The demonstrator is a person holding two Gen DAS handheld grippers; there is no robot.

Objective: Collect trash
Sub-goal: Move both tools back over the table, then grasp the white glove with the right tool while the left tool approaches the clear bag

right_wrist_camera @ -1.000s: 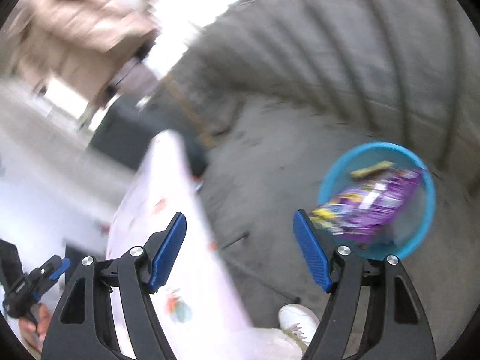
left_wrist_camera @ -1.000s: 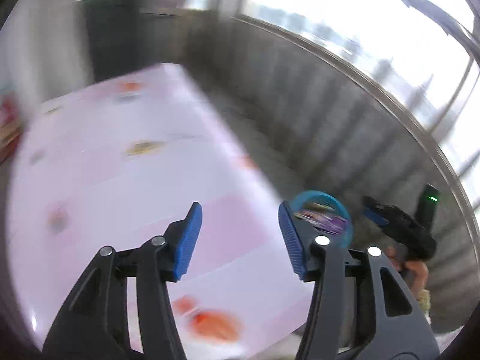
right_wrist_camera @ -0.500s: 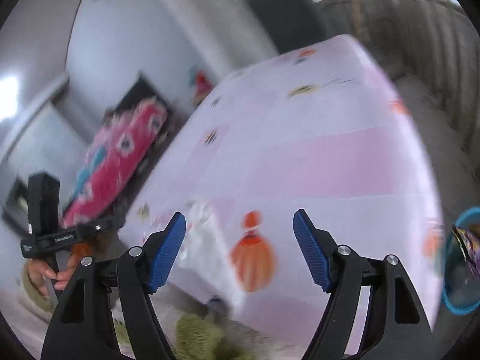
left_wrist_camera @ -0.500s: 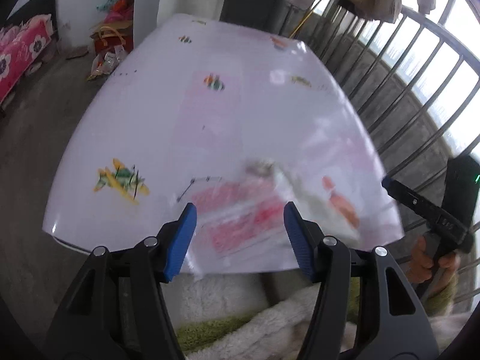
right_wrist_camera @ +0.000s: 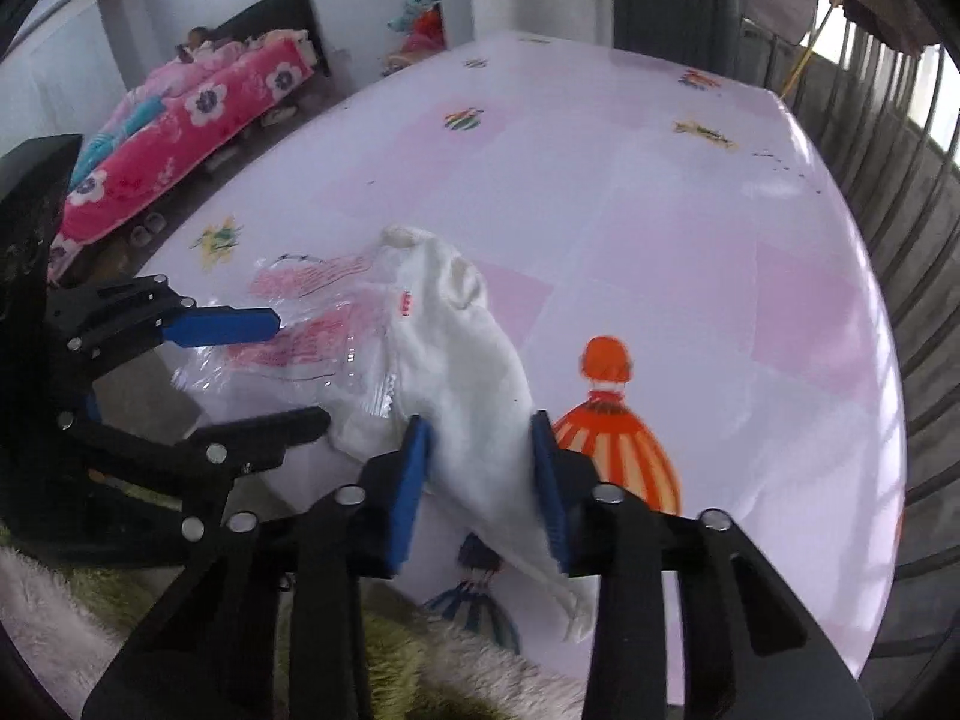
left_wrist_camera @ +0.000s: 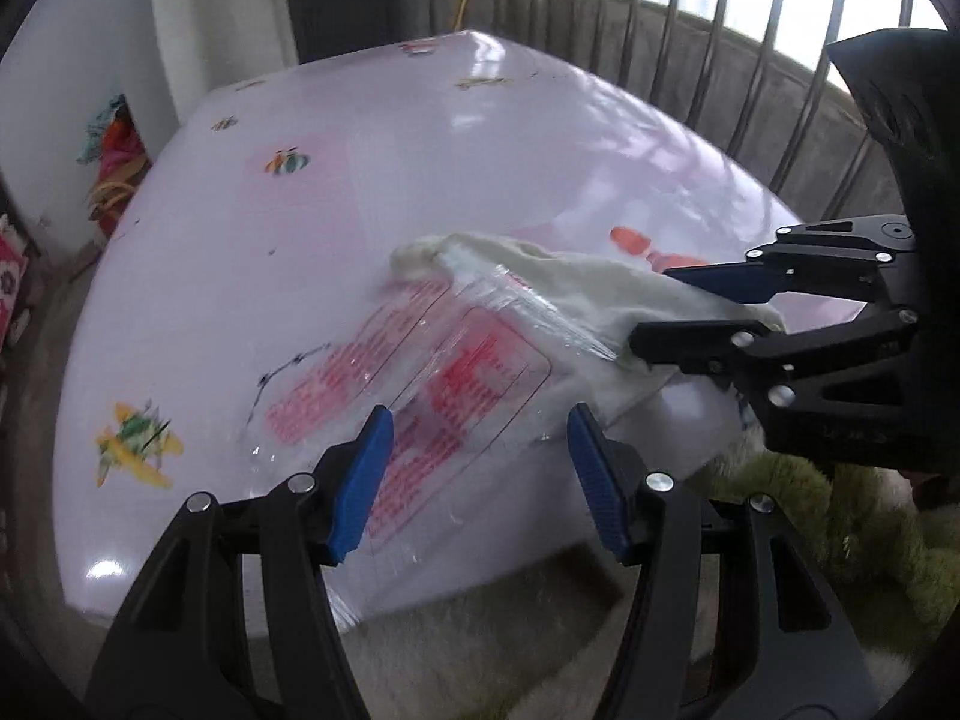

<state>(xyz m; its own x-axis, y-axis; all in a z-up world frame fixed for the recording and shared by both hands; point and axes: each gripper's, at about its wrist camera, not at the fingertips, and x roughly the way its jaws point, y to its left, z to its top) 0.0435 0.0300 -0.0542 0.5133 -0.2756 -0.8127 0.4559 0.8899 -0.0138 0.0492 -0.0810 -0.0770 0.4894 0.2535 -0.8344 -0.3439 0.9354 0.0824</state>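
A white sock [right_wrist_camera: 456, 336] lies on the pink table [right_wrist_camera: 660, 228], partly over a clear plastic wrapper with red print [left_wrist_camera: 456, 384]. The wrapper also shows in the right wrist view [right_wrist_camera: 300, 336], and the sock in the left wrist view [left_wrist_camera: 576, 282]. My right gripper [right_wrist_camera: 480, 480] has its jaws around the near end of the sock, pads touching the cloth. It shows from the side in the left wrist view [left_wrist_camera: 672, 312]. My left gripper [left_wrist_camera: 477, 474] is open, its pads on either side of the wrapper's near edge. It shows in the right wrist view [right_wrist_camera: 288, 366].
The tablecloth has printed figures, an orange one [right_wrist_camera: 612, 420] beside the sock. A metal railing [left_wrist_camera: 750, 60] runs behind the table. A pink flowered bed [right_wrist_camera: 192, 120] stands at the far left. A fuzzy green and white garment [right_wrist_camera: 390, 660] shows below the table edge.
Both grippers swung from the floor and the blue bin to the table. The right gripper closed in around the sock. The left gripper came up to the wrapper.
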